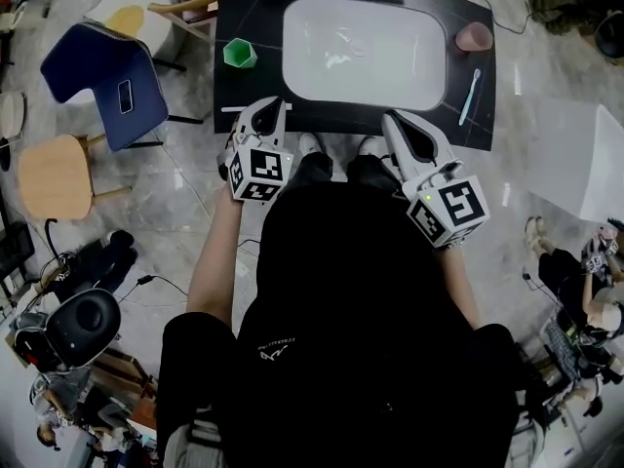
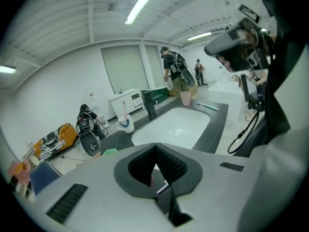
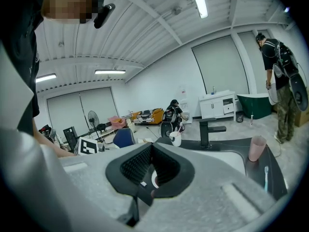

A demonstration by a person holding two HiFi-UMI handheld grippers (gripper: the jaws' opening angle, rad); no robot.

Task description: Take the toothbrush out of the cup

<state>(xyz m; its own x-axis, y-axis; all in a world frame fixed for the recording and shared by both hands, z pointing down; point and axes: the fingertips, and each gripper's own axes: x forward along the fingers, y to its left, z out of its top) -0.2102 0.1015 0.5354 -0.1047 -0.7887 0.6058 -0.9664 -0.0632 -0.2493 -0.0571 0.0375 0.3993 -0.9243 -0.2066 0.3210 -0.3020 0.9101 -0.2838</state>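
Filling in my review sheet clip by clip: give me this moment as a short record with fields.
left gripper: fingers together, empty, at the counter front edge
right gripper: fingers together, empty, at the same edge
white cup: behind the sink, left of the faucet; pink toothbrush standing in it
other things: green cup left of sink; pink cup and light blue toothbrush on its right
task: not yet done

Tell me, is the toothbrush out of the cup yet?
Not yet. Done: nothing; the pink toothbrush still stands in the white cup at the black counter's far edge. In hand: nothing; the left gripper and right gripper are both shut and empty near the counter's front edge. Left: reach across the white sink, grip the toothbrush and lift it out.
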